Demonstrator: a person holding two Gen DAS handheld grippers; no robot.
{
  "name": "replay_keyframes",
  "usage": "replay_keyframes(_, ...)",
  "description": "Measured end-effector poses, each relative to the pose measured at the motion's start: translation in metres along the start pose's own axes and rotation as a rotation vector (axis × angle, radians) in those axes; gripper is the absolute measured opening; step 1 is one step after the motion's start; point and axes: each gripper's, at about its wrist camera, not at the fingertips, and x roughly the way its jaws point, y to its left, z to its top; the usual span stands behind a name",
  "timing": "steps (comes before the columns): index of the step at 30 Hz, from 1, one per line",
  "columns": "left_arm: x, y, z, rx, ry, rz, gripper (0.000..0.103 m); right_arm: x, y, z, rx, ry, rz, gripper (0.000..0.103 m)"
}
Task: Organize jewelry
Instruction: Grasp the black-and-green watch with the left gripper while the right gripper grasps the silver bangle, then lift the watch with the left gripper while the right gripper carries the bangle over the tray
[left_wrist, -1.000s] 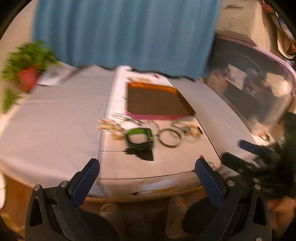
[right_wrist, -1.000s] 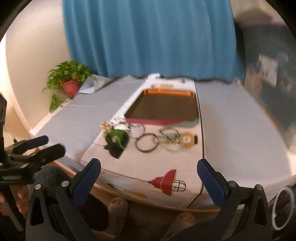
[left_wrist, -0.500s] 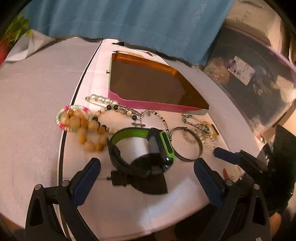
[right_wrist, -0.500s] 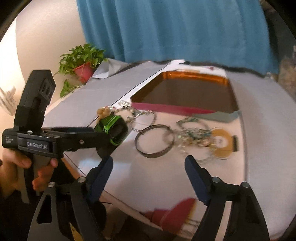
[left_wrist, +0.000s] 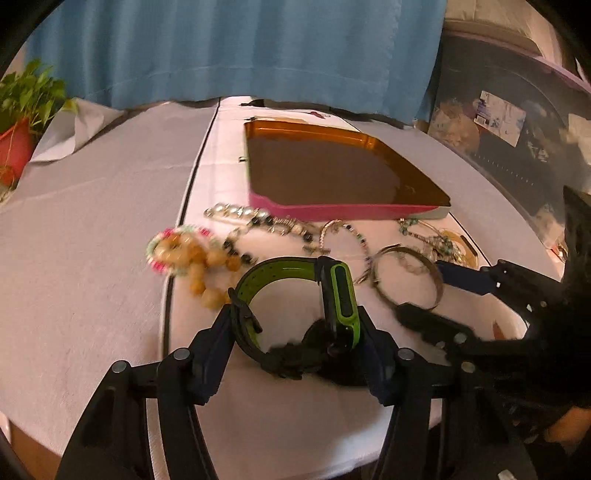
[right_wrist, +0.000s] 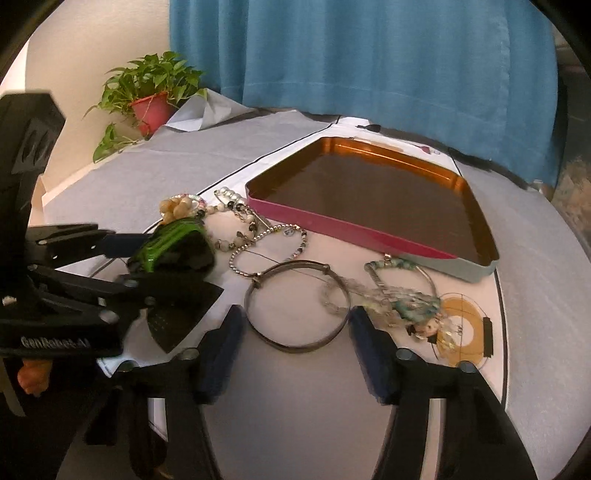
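Observation:
A green-and-black watch (left_wrist: 295, 306) lies on the white cloth between the fingers of my left gripper (left_wrist: 295, 336), whose jaws stand close on each side of its band; it also shows in the right wrist view (right_wrist: 170, 247). A silver bangle (right_wrist: 297, 304) lies between the fingers of my right gripper (right_wrist: 295, 332), which is open around its near rim. The bangle also shows in the left wrist view (left_wrist: 406, 277). A shallow pink-edged tray (right_wrist: 354, 229) with a brown floor sits behind the jewelry, empty.
Bead bracelets (left_wrist: 184, 251) and a pearl strand (left_wrist: 255, 218) lie left of the tray. A tangle of pale green jewelry (right_wrist: 402, 299) and an orange disc (right_wrist: 461, 328) lie right of the bangle. A potted plant (right_wrist: 151, 99) stands far left, a blue curtain (right_wrist: 351, 55) behind.
Both grippers moved forward and down onto the table. The left one has narrowed around the watch. The right one has narrowed and come around the bangle.

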Motion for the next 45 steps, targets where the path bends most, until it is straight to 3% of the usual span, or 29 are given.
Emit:
replay_keyframes(7, -0.013, -0.001, -0.010, -0.024, 0.011, -0.001, 0.059, -0.022, 0.003, -0.018, 0.025, 0.022, 0.018, 0.059)
replay_keyframes(13, -0.013, 0.000, -0.011, -0.031, 0.000, 0.005, 0.063, -0.015, 0.010, -0.016, 0.007, 0.021, -0.005, 0.077)
replay_keyframes(14, -0.012, 0.001, -0.010, -0.034, 0.000, -0.001, 0.060, -0.013, 0.009, -0.016, 0.008, 0.019, -0.005, 0.077)
replay_keyframes(17, -0.011, 0.003, -0.008, -0.035, 0.004, -0.009, 0.055, -0.012, 0.007, -0.012, 0.009, 0.015, -0.006, 0.063)
replay_keyframes(23, -0.011, 0.007, -0.005, -0.067, 0.008, -0.018, 0.049, -0.017, -0.001, -0.010, 0.059, 0.006, 0.041, 0.062)
replay_keyframes(30, -0.017, 0.005, -0.001, -0.092, 0.012, -0.026, 0.049, -0.036, -0.011, -0.008, 0.107, -0.050, 0.022, 0.062)
replay_keyframes(36, -0.046, -0.013, 0.004, -0.057, -0.027, 0.009, 0.049, -0.071, -0.008, -0.004, 0.115, -0.104, -0.012, 0.062)
replay_keyframes(45, -0.111, -0.046, 0.014, -0.015, -0.126, -0.027, 0.049, -0.142, 0.011, 0.009, 0.114, -0.187, -0.056, 0.062)
